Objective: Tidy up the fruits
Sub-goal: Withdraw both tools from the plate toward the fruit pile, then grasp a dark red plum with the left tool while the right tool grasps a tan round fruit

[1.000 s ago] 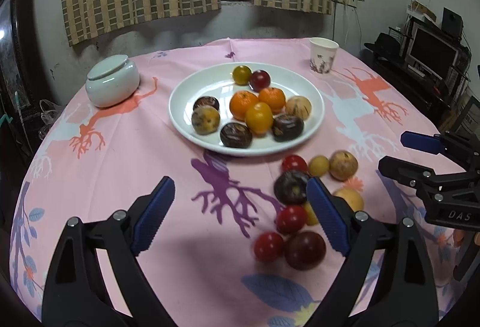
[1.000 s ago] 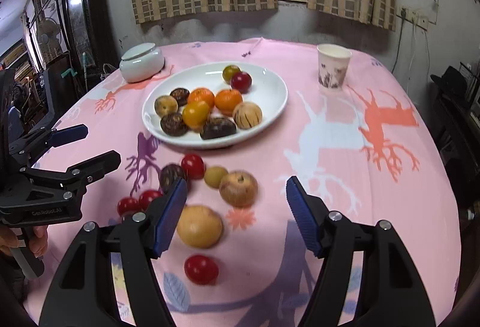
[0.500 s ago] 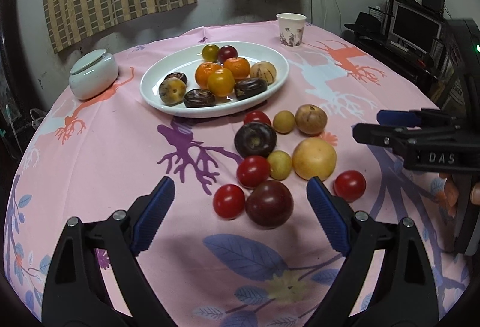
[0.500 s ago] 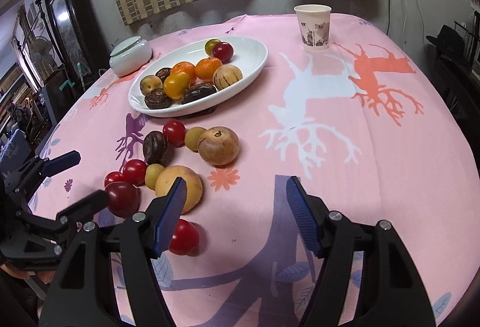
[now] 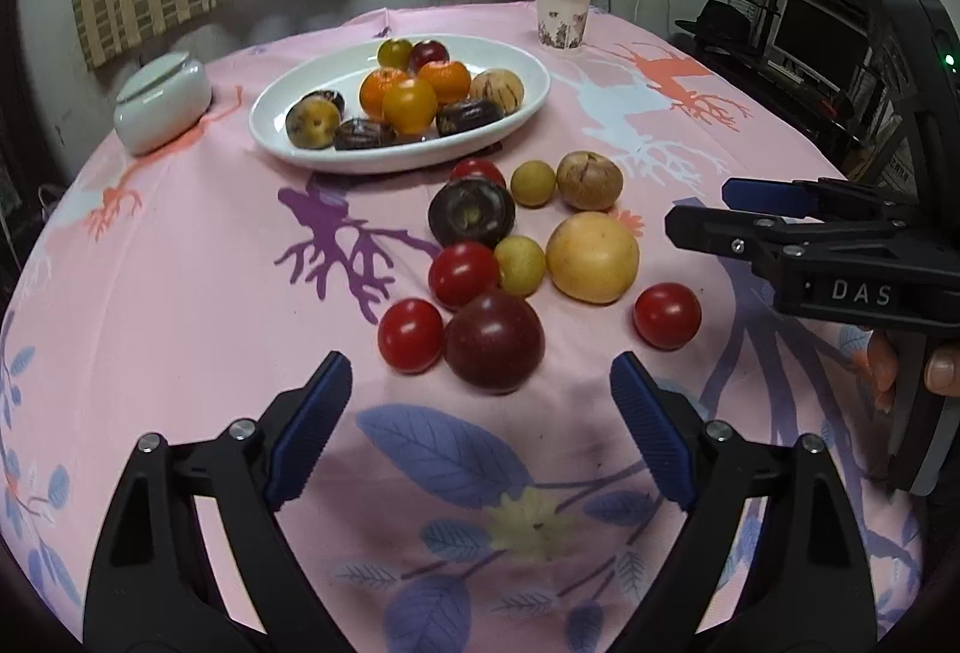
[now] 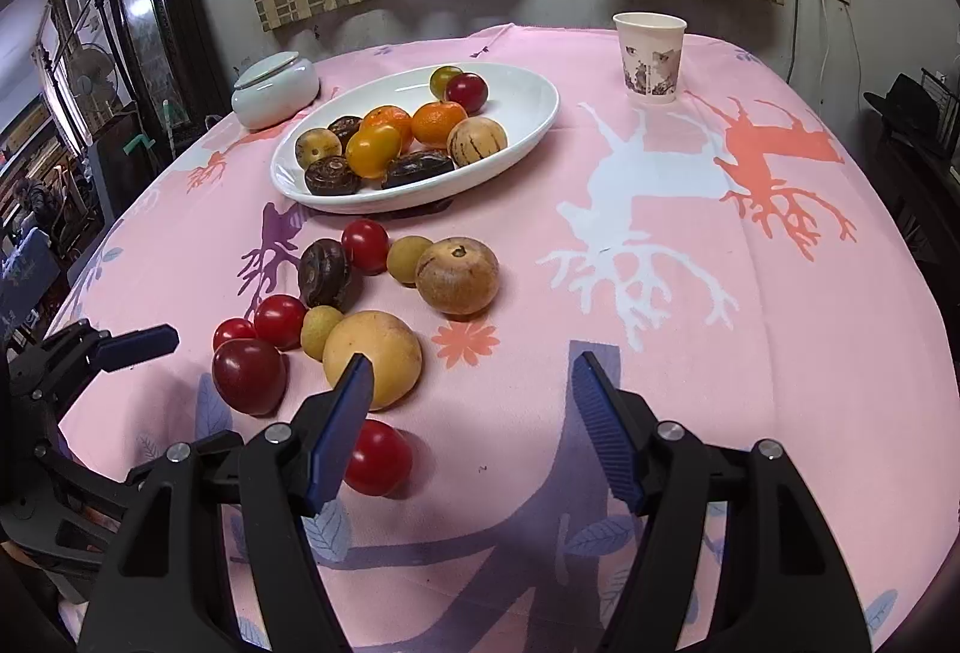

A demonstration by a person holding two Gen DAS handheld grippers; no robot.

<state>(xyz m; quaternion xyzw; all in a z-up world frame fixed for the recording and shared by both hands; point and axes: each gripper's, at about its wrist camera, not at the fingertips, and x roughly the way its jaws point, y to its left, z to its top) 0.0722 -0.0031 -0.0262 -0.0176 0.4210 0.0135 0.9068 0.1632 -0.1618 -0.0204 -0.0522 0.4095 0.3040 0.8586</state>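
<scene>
A white oval plate holds several fruits: oranges, dark ones, a red one. Loose fruits lie on the pink cloth in front of it. Among them are a dark red plum, a big yellow fruit, a brown fruit and several cherry tomatoes. My left gripper points down at the plum, which lies just ahead of its tips, untouched; its jaws are closing. My right gripper stands open over bare cloth. One tomato sits half behind its left finger.
A paper cup stands at the far right of the table. A white lidded jar sits left of the plate. Shelves with a monitor are beyond the table's right edge. A person's fingers hold the right gripper's handle.
The left gripper has come forward and down onto the loose fruits, so the plum now sits near its tips, and its jaws have narrowed. The right gripper has dipped slightly, its opening unchanged.
</scene>
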